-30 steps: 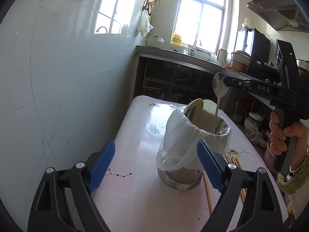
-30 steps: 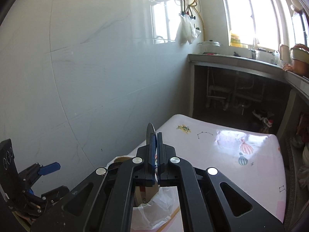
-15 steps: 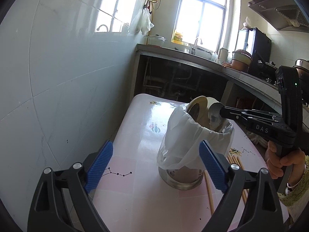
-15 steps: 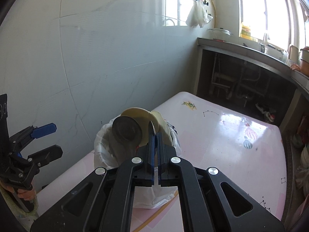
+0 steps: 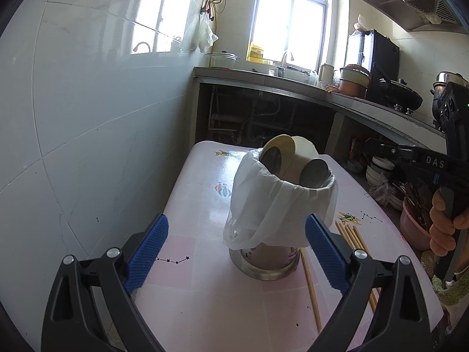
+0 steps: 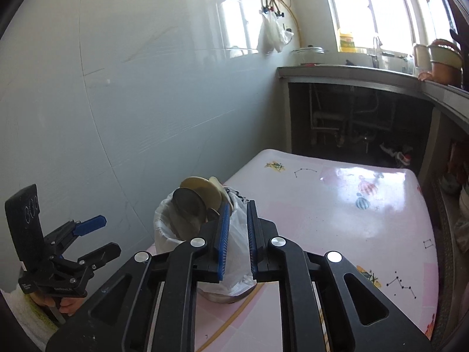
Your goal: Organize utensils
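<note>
Sorting: spoons sit bowl-up in the bag-lined steel utensil holder (image 5: 265, 252), dead ahead between the spread tips of the left gripper (image 5: 236, 252).
Right gripper (image 6: 236, 240): jaws parted a little, nothing between them, holder just past the tips.
Done: metal spoon (image 5: 313, 173) and ladles (image 5: 278, 155) are in, by the look of it.
Left: wooden chopsticks (image 5: 310, 290) lying loose, beside the left gripper's right-hand tip.
Surface: glossy pink printed table (image 5: 205, 234).
Room: small kitchen, white tiled wall (image 5: 88, 117), counter, window beyond.
</note>
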